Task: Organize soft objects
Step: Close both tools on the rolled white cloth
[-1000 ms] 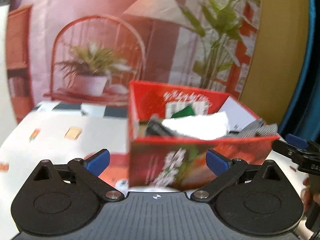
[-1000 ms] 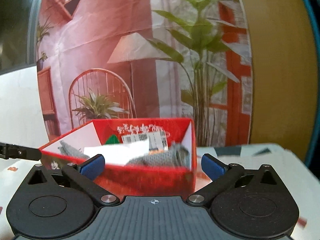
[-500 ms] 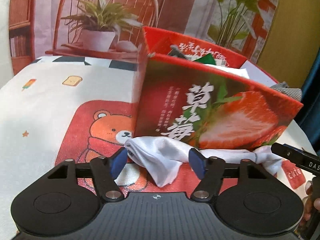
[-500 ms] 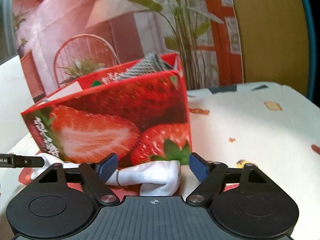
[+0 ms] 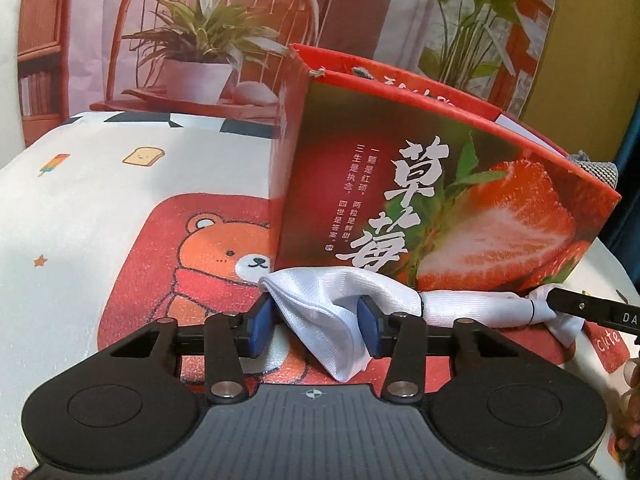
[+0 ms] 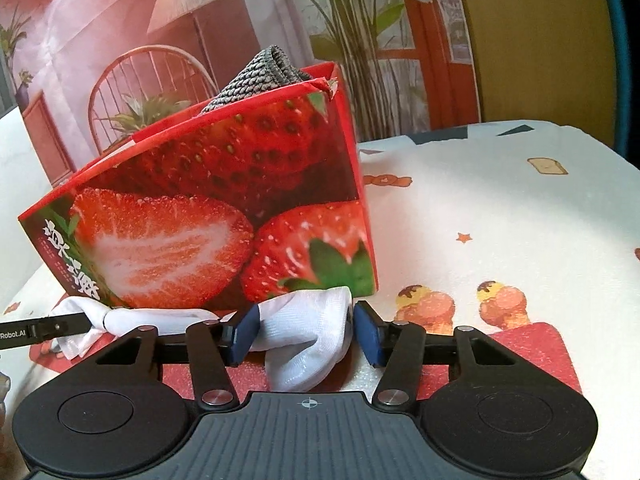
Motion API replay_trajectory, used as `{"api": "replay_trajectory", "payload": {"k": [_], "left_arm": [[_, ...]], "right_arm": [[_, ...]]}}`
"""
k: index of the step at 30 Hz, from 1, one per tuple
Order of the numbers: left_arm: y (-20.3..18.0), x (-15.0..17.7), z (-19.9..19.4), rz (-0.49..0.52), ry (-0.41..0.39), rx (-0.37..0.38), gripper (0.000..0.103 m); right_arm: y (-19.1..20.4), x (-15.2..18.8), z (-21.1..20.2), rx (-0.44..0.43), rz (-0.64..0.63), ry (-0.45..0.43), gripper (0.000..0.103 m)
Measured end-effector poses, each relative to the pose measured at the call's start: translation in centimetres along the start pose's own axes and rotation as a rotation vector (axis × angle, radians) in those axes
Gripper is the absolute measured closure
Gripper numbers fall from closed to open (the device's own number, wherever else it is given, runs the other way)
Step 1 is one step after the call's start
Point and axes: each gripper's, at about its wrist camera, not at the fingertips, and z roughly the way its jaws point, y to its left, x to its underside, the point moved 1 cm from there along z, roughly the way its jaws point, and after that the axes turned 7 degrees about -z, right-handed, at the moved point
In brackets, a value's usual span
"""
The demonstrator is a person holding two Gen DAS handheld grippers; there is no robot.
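Note:
A white cloth (image 5: 320, 312) lies on the table in front of a red strawberry box (image 5: 440, 216). My left gripper (image 5: 316, 322) straddles the cloth's left end, jaws partly closed with the pads touching it. In the right wrist view, my right gripper (image 6: 306, 330) straddles the cloth's right end (image 6: 308, 332) the same way, in front of the box (image 6: 224, 220). A grey knitted item (image 6: 260, 76) sticks out of the box top. Each gripper's finger shows at the edge of the other's view.
The table has a white cloth cover (image 5: 100, 200) with a red bear patch (image 5: 200, 256) and ice-cream prints (image 6: 428, 304). A printed backdrop with a chair and plants (image 5: 200, 40) hangs behind. The box stands close ahead of both grippers.
Both grippers came down from box-top height to the table. Their jaws have narrowed around the two ends of the white cloth.

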Motion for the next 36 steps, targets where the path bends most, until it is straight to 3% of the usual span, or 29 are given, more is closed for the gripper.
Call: {"api": "replay_trajectory", "payload": {"k": [12,18,27,32,36], "left_arm": [[0.1,0.5,-0.2,0.003,-0.018,-0.003,0.079],[0.1,0.5,-0.2,0.011,-0.021,-0.003,0.079],[-0.1,0.5,-0.2,0.024,-0.024,-0.015,0.08],[-1.2,0.5,-0.8,0.078,-0.044,-0.058,0.087],[-1.6,0.4,-2.7,0.088,-0.066,-0.038,0.09]], "right_arm": [[0.1,-0.1,0.1,-0.025,-0.008,0.006,0.058],[0.4,-0.1,0.0,-0.049,-0.029,0.003,0.07],[0.5,0.0,-0.4,-0.059,-0.039,-0.015,0.073],[1.0,-0.1,-0.4,-0.051,-0.069,-0.017,0.074],[1.6,-0.2,-1.3,-0.05,-0.101,-0.045,0.077]]}}
